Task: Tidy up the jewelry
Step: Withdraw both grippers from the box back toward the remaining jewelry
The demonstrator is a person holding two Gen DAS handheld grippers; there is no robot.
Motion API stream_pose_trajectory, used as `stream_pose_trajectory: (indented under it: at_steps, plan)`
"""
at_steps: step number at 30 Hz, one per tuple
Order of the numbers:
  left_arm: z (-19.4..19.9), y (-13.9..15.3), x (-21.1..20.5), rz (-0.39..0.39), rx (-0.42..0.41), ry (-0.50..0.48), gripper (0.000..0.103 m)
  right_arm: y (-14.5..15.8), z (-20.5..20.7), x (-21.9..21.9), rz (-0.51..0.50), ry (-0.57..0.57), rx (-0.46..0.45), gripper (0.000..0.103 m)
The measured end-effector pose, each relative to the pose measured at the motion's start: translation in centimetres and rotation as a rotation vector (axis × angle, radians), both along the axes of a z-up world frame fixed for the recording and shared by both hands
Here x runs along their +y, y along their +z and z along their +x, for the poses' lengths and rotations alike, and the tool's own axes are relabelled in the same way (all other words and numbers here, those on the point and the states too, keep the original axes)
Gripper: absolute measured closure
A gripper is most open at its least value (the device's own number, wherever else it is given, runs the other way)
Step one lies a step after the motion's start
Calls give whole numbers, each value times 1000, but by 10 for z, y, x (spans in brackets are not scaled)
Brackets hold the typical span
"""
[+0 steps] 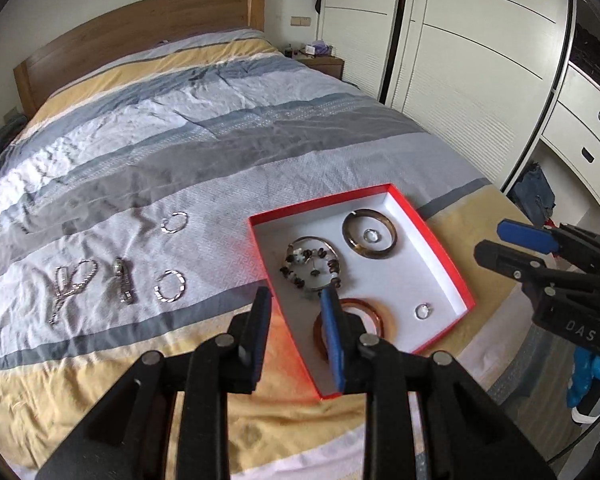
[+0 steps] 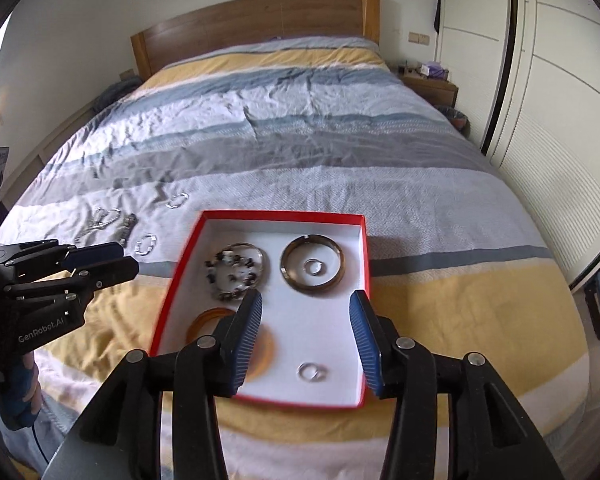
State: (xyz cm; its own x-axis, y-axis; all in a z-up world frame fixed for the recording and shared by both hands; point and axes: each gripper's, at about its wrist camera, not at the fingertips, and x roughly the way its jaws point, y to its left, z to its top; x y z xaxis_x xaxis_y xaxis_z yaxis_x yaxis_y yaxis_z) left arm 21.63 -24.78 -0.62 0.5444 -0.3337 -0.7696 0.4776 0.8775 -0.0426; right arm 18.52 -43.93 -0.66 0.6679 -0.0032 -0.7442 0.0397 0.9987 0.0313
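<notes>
A shallow red cardboard box with a white lining (image 2: 364,240) sits near the foot of the bed on the striped blue, grey and yellow bedspread (image 2: 300,120), and both tongs hang above it with nothing in them. The left gripper (image 1: 296,312) has its jaws a modest way apart and empty; the right gripper (image 2: 306,312) stands wider, also empty. Inside the box lie a dark brown bangle (image 2: 312,263) circling a small silver ring (image 2: 313,267), a beaded bracelet (image 2: 236,276), an amber bangle (image 2: 210,320) and a second silver ring (image 2: 311,372). To the left of the box, on the cover, wait two silver hoop bracelets (image 1: 170,287), a metal watch (image 1: 123,280) and a tangled silver chain (image 1: 70,284). I reckon the chain is the risky one: thin links on soft, creased fabric could slip the pads, or the pads could pinch the cover with it. A careless reach could also nudge the light box and jumble what is sorted.
</notes>
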Motion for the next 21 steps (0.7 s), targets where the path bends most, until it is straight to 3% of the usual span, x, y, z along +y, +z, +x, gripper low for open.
stream_pose_trajectory:
  at_steps: [5, 14, 21]
  plan:
    - [-51, 31, 31, 36, -98, 63, 79, 32, -49, 44, 4, 63, -73, 46]
    - [-134, 73, 88, 2, -191, 152, 78, 70, -125, 109, -6, 138, -170, 42]
    - [-184, 92, 123, 4, -256, 217, 78, 82, -164, 143, -4, 163, -209, 41]
